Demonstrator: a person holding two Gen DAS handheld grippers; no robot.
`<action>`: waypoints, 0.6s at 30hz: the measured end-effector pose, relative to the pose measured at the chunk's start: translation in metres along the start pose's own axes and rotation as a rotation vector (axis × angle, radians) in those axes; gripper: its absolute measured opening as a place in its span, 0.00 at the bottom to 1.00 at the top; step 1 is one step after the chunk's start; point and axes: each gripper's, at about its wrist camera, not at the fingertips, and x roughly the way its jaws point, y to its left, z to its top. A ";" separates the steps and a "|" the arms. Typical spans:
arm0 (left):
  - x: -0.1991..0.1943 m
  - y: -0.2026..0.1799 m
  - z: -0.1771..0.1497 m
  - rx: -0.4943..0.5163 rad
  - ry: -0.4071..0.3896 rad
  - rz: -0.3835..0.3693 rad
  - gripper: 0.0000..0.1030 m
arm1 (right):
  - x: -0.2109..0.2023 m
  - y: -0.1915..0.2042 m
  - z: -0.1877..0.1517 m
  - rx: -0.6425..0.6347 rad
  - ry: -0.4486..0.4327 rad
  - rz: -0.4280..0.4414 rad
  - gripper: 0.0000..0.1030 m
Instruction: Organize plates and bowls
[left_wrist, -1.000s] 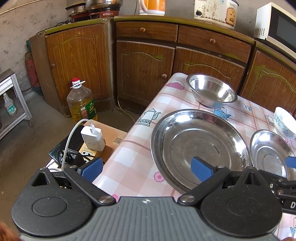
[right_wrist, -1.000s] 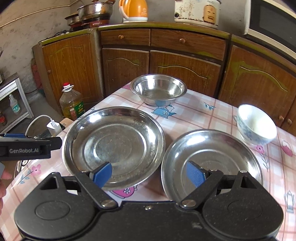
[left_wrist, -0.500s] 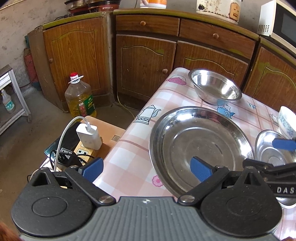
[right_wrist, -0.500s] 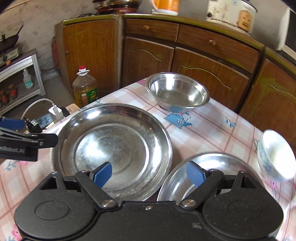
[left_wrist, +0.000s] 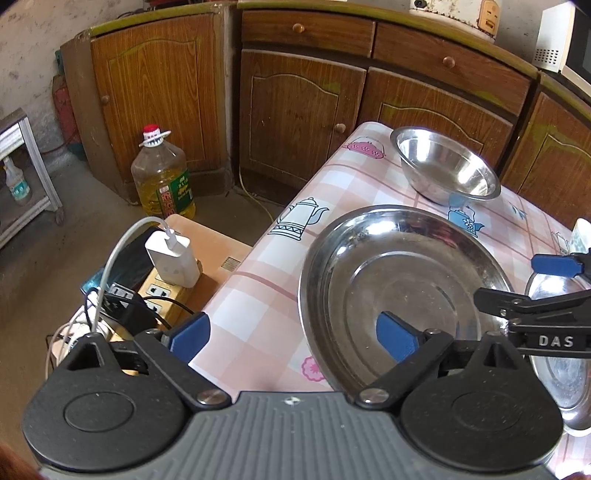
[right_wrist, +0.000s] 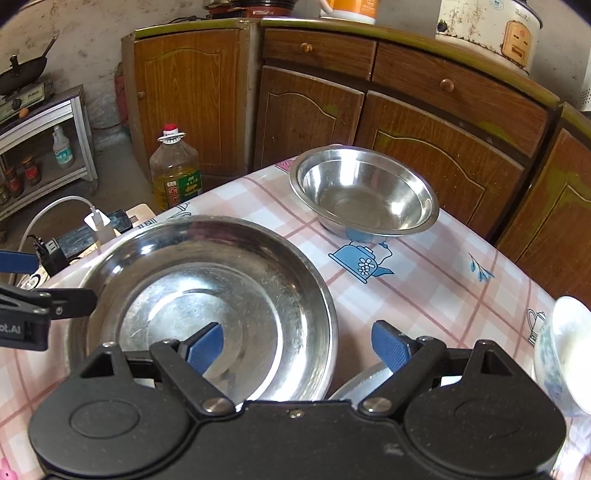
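A large steel plate (left_wrist: 406, 291) (right_wrist: 207, 291) lies on the pink checked tablecloth (left_wrist: 258, 280). My left gripper (left_wrist: 291, 336) straddles its left rim; the jaws are closing, wide apart, pads off the metal. My right gripper (right_wrist: 297, 347) stands open across the plate's right rim, and its fingers (left_wrist: 532, 306) show in the left wrist view. A deep steel bowl (left_wrist: 447, 173) (right_wrist: 364, 195) sits behind. A smaller steel plate (left_wrist: 561, 365) (right_wrist: 358, 384) lies to the right, mostly hidden under my right gripper. A white and blue ceramic bowl (right_wrist: 561, 354) stands at the far right.
The table's left edge drops to a low box holding a power strip with a white charger (left_wrist: 171, 258). An oil bottle (left_wrist: 162, 177) stands on the floor by the wooden cabinets (left_wrist: 306, 110). A metal shelf cart (right_wrist: 44, 147) is far left.
My right gripper has swung left, from over the smaller plate to the large plate's right rim. The left gripper has edged forward, and its jaws have narrowed slightly.
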 end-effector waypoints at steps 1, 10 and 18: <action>0.001 0.001 0.000 -0.007 0.004 -0.002 0.92 | 0.002 -0.002 0.000 0.008 0.000 0.003 1.00; 0.015 -0.006 0.002 0.014 0.038 -0.019 0.64 | 0.021 -0.008 -0.002 0.004 0.009 0.028 0.99; 0.024 -0.005 0.003 0.003 0.064 -0.030 0.27 | 0.024 -0.009 -0.010 0.071 0.004 0.064 0.48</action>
